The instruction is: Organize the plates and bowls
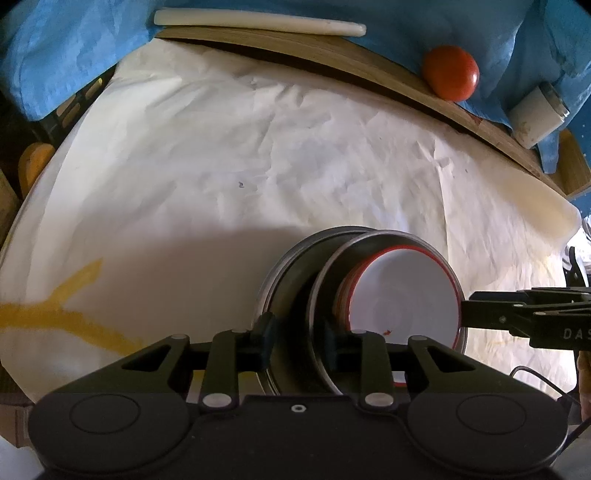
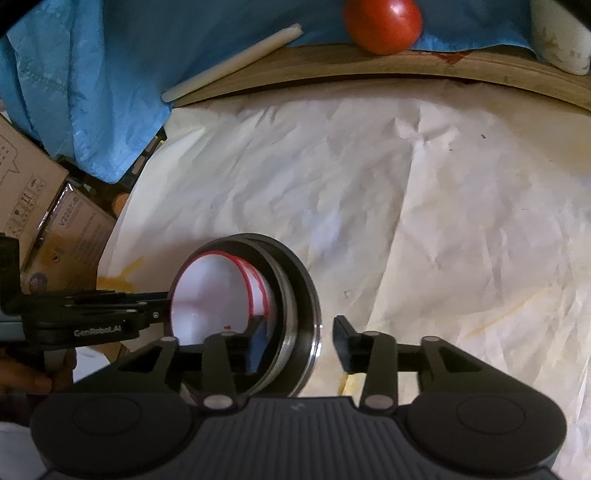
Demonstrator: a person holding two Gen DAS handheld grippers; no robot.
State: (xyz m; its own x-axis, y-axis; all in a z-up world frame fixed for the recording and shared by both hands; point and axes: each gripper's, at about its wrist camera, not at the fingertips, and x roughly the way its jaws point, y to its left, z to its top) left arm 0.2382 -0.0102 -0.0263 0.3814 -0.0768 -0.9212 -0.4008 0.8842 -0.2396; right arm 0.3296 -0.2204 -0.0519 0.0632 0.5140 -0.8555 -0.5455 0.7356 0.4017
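A nested stack stands on the white paper: two steel bowls (image 1: pixel 291 258) with red-rimmed white bowls (image 1: pixel 402 291) inside, the inner ones tilted. My left gripper (image 1: pixel 298 339) straddles the near walls of the steel bowls, one finger outside and one inside, with its pads slightly off the metal, so it is open. My right gripper (image 2: pixel 295 343) straddles the steel rim (image 2: pixel 299 280) from the other side. Its inner finger is beside the white bowl (image 2: pixel 210 291) and its outer finger (image 2: pixel 341 343) stands clear of the rim, so it is open too. Each gripper shows at the edge of the other's view.
Crumpled white paper (image 1: pixel 258 147) with yellow stains covers the table. Beyond it a wooden board (image 1: pixel 332 48) and blue cloth (image 1: pixel 55 55) carry a red tomato (image 1: pixel 450 74), a white stick (image 1: pixel 258 22) and a white jar (image 1: pixel 535 114). Cardboard boxes (image 2: pixel 37 192) stand at the left.
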